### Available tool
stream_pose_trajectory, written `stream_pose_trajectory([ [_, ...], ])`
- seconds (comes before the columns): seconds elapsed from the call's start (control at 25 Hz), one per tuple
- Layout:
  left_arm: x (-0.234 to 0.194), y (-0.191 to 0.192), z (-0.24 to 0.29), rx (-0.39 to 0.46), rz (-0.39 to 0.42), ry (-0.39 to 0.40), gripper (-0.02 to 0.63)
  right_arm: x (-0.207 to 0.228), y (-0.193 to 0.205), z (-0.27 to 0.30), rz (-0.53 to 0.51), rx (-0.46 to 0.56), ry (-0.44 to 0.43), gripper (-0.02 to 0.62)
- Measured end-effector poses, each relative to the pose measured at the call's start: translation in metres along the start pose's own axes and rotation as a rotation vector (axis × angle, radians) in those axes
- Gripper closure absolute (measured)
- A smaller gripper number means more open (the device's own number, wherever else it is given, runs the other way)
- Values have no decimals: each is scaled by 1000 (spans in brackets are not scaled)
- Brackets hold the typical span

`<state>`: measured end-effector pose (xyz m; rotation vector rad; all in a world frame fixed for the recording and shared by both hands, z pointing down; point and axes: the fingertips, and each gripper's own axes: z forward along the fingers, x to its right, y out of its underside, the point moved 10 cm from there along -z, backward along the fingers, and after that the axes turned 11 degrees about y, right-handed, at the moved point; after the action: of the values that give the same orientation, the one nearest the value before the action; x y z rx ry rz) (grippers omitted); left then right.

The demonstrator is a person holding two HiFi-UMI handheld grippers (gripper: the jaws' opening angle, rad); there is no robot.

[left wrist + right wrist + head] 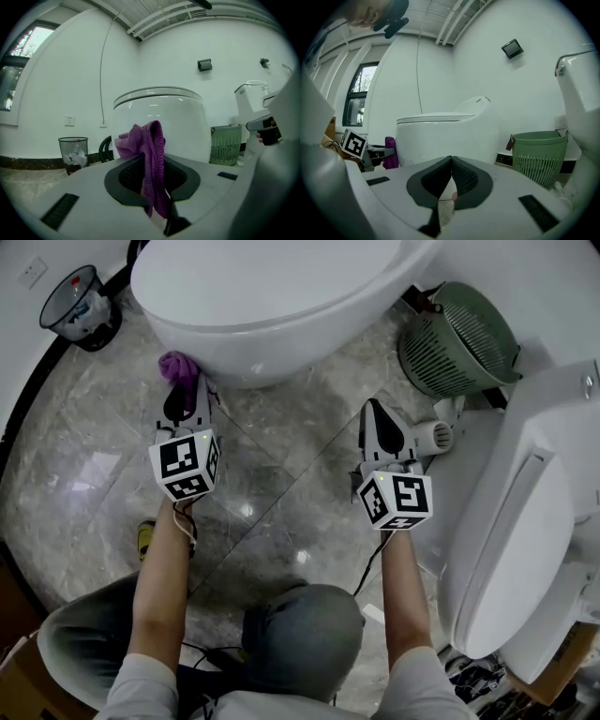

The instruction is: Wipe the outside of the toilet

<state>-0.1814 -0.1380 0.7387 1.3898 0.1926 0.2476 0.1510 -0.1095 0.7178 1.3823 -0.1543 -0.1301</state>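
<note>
Your left gripper point(186, 392) is clamped on the purple cloth point(175, 366), which stands bunched above the jaws and trails down between them. The toilet point(272, 296) is straight ahead of that gripper, its rounded outer wall just beyond the cloth. From above the cloth looks right at the bowl's lower side, but whether it touches I cannot tell. Your right gripper point(375, 413) is closed on nothing, jaws meeting at the tips. It hangs well to the right of the left one and points at the same bowl from farther off.

This looks like the start of the wipe: cloth in hand and brought up to the bowl, no stroke evident. Next, push the left gripper forward until the cloth flattens against the porcelain, then sweep it sideways round the curve with steady pressure. Lead with the bunched top of the cloth so the jaws don't scrape the wall. The right gripper has no job here, so keep it clear of the sweep
</note>
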Motion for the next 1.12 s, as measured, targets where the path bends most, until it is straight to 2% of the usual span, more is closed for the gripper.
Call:
stream_pose_trajectory([
  [0.24,41,6,4,45,9,25,523,8,10,-3,5,-12,12,588],
  [0.36,59,8,7,50,47,68,523,8,14,-3,7,-20,16,588],
  [0.52,91,9,22,35,135,206,523,8,17,-4,3,-30,18,588],
  [0.68,112,11,43,26,189,275,525,12,18,-5,-3,-36,30,588],
  [0.8,125,10,57,1,226,357,525,15,19,-8,-9,-41,40,588],
  [0.92,141,5,74,-34,251,480,525,18,20,-10,-16,-48,50,588],
  [1.04,163,-3,82,-51,311,619,525,20,19,-10,-19,-49,58,588],
  [1.12,172,0,74,-42,332,668,525,22,20,-8,-20,-49,62,588],
])
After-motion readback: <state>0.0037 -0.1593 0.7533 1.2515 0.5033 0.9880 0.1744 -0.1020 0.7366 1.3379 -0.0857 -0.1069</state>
